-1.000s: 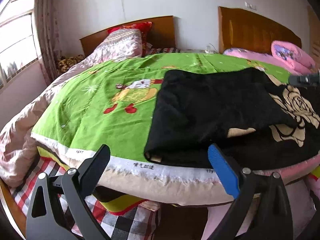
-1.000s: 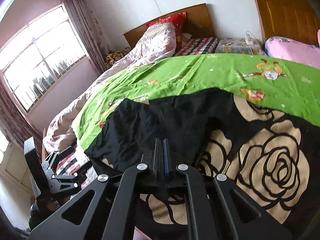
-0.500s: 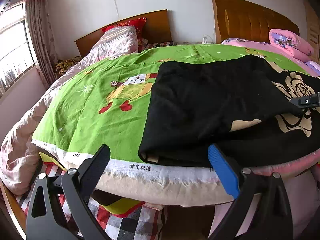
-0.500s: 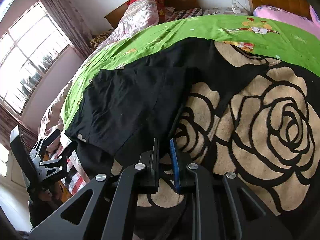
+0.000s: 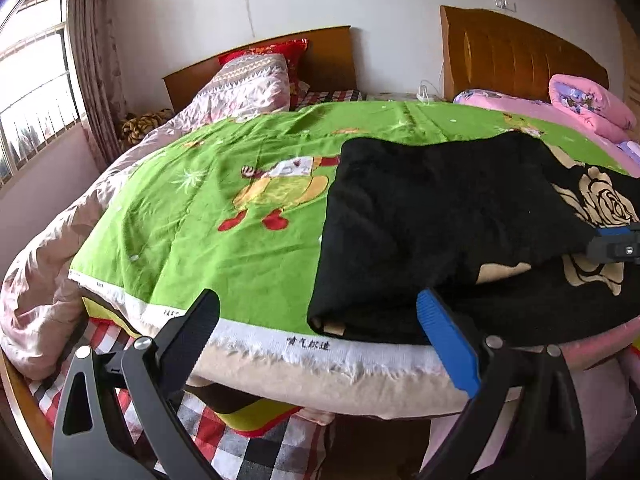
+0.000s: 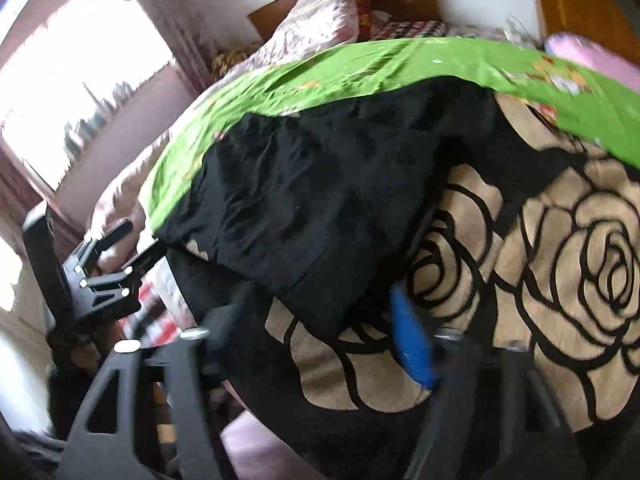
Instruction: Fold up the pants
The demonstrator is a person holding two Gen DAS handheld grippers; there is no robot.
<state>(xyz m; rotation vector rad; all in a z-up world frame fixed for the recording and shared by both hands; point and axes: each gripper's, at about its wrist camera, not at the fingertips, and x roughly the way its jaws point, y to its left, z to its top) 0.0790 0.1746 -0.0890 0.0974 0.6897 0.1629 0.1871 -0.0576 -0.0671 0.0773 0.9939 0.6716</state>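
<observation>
The black pants (image 5: 440,220) lie folded flat on the bed, partly on the green cartoon blanket (image 5: 240,240) and partly on the black rose-patterned blanket (image 5: 600,200). My left gripper (image 5: 318,304) hangs open at the bed's front edge, just short of the pants' near fold, with nothing between its fingers. In the right wrist view the pants (image 6: 320,184) reach toward my right gripper (image 6: 316,308). Its jaws are opening low over the rose blanket (image 6: 580,260). The pants' near corner shows between its fingers, and the pads do not press on it. This view also shows the left gripper (image 6: 134,242), at the left.
A pale pink quilt (image 5: 52,280) droops over the bed's left side onto a checked sheet (image 5: 248,440). Two wooden headboards (image 5: 520,56) stand against the far wall, with rolled pink bedding (image 5: 588,108) at the right. A window (image 5: 32,92) is on the left.
My right gripper, shut a second ago, has spread its fingers and sunk closer to the rose blanket beside the pants' corner. The left gripper has hardly moved and stays open.
</observation>
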